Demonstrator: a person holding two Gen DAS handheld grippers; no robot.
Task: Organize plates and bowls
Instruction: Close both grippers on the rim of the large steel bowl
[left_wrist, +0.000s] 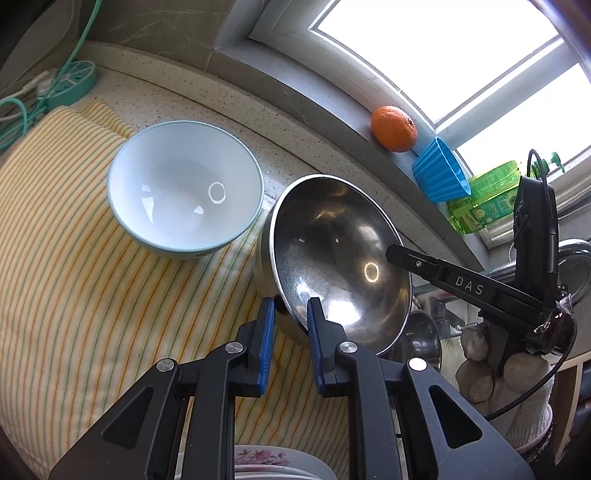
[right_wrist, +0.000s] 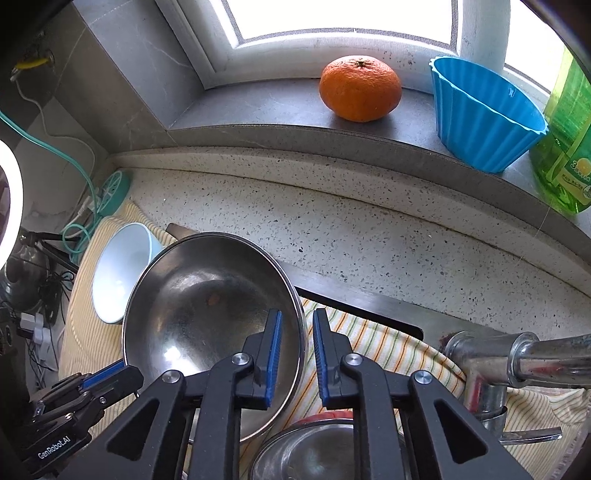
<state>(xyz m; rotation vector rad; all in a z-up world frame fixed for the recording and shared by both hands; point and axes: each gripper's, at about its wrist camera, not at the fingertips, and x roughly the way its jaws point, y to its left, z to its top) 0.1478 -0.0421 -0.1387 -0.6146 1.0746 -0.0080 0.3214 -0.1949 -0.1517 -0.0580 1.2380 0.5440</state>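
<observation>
**Two grippers on one steel bowl**

Left wrist view: the steel bowl (left_wrist: 332, 258) sits tilted on the striped cloth (left_wrist: 92, 258), beside the white bowl (left_wrist: 184, 188) near the cloth's back edge. It looks light, stiff and slippery; the thin rim is the place to pinch. The left gripper (left_wrist: 290, 317) is nearly closed, clamping the near rim.

Right wrist view: the right gripper (right_wrist: 297, 332) straddles the bowl's opposite rim, jaws narrow, seemingly pinching it.

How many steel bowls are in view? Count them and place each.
2. The tilted bowl is over the striped cloth; the lower bowl is near the faucet, partly hidden. Others may be hidden.
</observation>
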